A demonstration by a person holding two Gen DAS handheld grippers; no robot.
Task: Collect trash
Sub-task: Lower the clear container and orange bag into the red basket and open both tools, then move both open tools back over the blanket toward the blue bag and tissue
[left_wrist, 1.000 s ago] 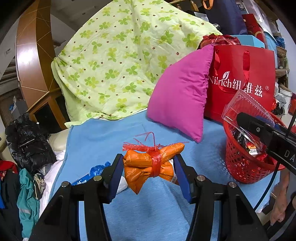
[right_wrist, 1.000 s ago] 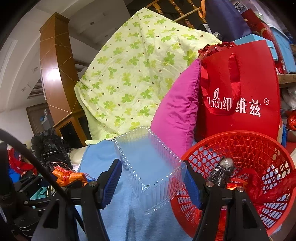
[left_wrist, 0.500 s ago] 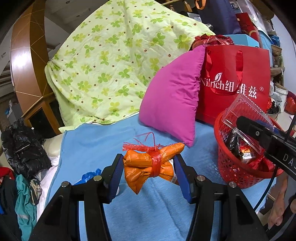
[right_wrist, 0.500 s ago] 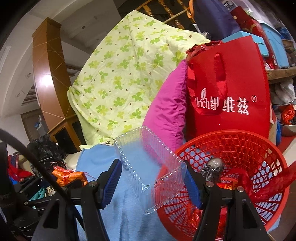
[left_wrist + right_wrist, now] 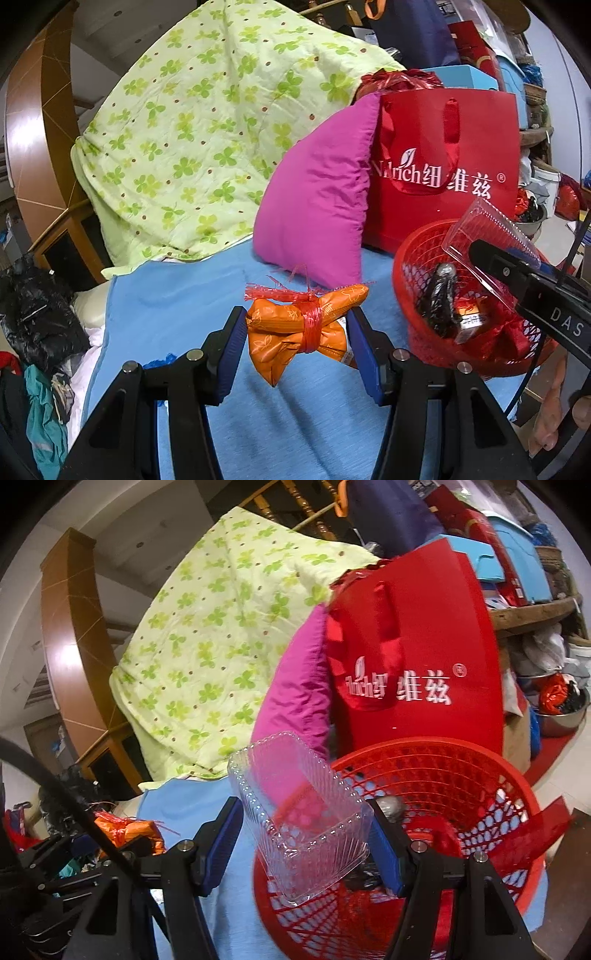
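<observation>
- The red basket (image 5: 461, 775) sits at the right edge of the blue bed (image 5: 184, 306); a nudge could tip it off.
- Pillow (image 5: 317, 206) and red bag (image 5: 443, 162) crowd its far side, so open room is only above.
- The right gripper (image 5: 306, 834) is clamped on the clear box (image 5: 303, 830) over the near rim; a skewed release could bounce it out.
- The left gripper (image 5: 297, 332) is clamped on the orange bundle (image 5: 295, 325), left of the basket.

A cluttered home bedroom: a clover-print quilt (image 5: 221, 140) and pink pillow (image 5: 317, 206) are lying on a blue bedsheet (image 5: 177, 302), centre frame.
</observation>
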